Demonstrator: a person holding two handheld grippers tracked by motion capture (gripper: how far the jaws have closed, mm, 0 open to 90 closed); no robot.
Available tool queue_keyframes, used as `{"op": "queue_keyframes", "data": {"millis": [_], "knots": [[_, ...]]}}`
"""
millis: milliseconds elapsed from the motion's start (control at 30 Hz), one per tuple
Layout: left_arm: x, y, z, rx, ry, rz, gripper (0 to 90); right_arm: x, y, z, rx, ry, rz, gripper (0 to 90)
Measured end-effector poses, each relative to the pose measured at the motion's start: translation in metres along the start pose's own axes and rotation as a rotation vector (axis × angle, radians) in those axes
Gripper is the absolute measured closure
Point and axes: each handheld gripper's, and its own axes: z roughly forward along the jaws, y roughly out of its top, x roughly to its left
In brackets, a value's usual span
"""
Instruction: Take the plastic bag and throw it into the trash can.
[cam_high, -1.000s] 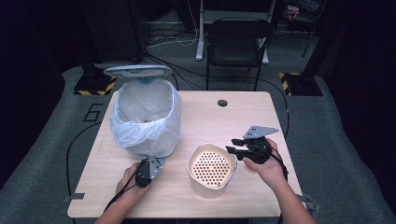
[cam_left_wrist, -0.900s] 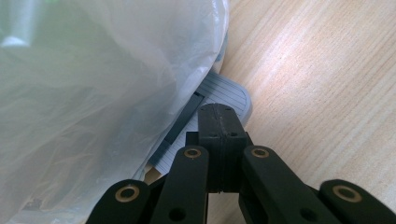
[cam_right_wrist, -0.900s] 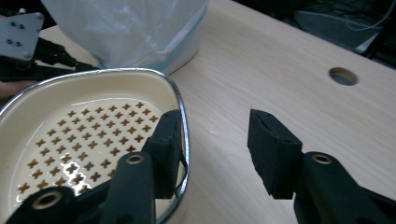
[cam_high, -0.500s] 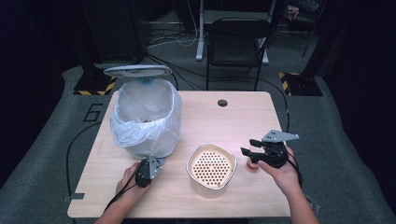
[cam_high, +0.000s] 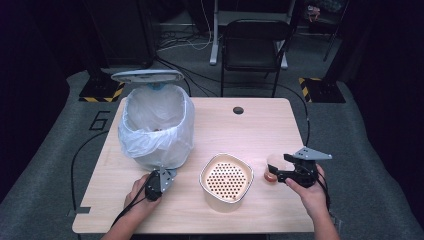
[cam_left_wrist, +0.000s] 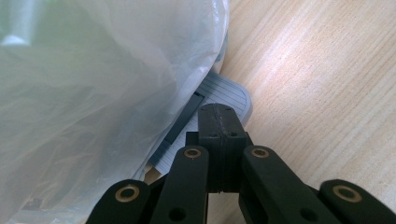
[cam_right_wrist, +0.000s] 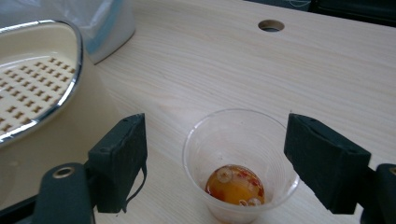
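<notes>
Straddling cup (cam_right_wrist: 240, 161), right tongs (cam_right_wrist: 215, 154) just spread, apart | orange residue inside | left tongs (cam_left_wrist: 219, 123) pressed together on pedal (cam_left_wrist: 224, 95)

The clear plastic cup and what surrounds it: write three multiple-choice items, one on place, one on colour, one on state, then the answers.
1. Where does the clear plastic cup stand?
A. inside the bin
B. on the table, between the right gripper's open jaws
C. in the strainer bowl

2. What colour is the residue at the cup's bottom?
A. blue
B. green
C. orange-red

3. How is the left gripper?
A. shut, its tip on the bin's pedal
B. wide open
C. holding the cup

Answers: B, the right gripper shows a gap between each pad and the cup on the table; C, orange-red liquid pools there; A, its jaws meet over the ridged pedal beside the bagged bin.
</notes>
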Motion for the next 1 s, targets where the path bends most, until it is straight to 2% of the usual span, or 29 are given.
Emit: {"op": "queue_keyframes", "data": {"millis": [167, 233, 533, 1000], "knots": [[0.0, 0.0, 0.0, -0.003, 0.0, -0.003, 90.0, -0.005, -0.008, 0.007, 0.021, -0.026, 0.008, 17.8], [0.0, 0.0, 0.0, 0.0, -0.002, -0.002, 90.0, -0.007, -0.009, 0.009, 0.013, -0.051, 0.004, 17.2], [0.0, 0.0, 0.001, -0.007, 0.006, -0.005, 90.0, -0.011, -0.016, 0.019, 0.047, -0.065, 0.008, 15.3], [0.0, -0.001, 0.001, -0.007, 0.005, -0.006, 90.0, -0.01, -0.025, 0.04, 0.089, -0.072, -0.003, 16.8]]}}
